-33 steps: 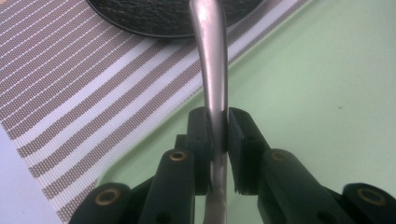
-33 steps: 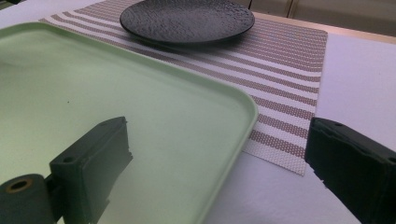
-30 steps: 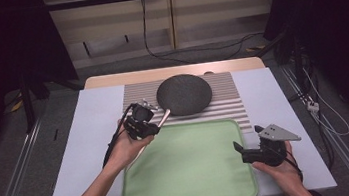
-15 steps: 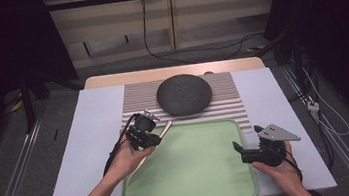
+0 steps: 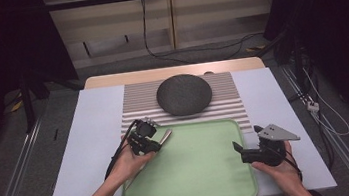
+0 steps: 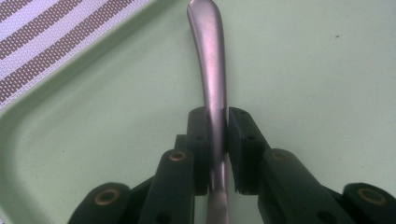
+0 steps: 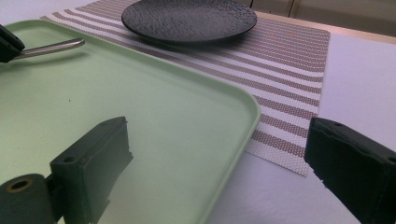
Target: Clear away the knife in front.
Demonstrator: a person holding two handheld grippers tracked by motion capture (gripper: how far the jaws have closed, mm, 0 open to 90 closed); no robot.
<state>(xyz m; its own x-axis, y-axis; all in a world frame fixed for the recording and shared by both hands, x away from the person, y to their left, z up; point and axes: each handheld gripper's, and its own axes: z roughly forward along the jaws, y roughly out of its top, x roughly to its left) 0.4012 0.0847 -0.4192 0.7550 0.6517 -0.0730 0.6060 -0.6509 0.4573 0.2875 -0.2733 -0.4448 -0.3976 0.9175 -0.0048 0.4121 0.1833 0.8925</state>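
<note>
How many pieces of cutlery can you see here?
1: a metal utensil handle, clamped in the left gripper over the green tray's far-left corner. Its working end is hidden, so the type is unclear.

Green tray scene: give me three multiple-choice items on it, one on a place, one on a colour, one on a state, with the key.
1. Where does the dark plate sit?
A. On the striped mat
B. In the green tray
C. On the floor

2. What colour is the handle held by the left gripper?
A. Red
B. Silver
C. Blue

3. How does the right gripper stand?
A. Shut on the plate
B. Shut on the tray rim
C. Open and empty

Key: 1 A, the plate rests on the striped mat beyond the green tray. 2 B, the metal utensil handle is silver-grey. 3 C, its jaws stand wide apart with nothing between them.
</note>
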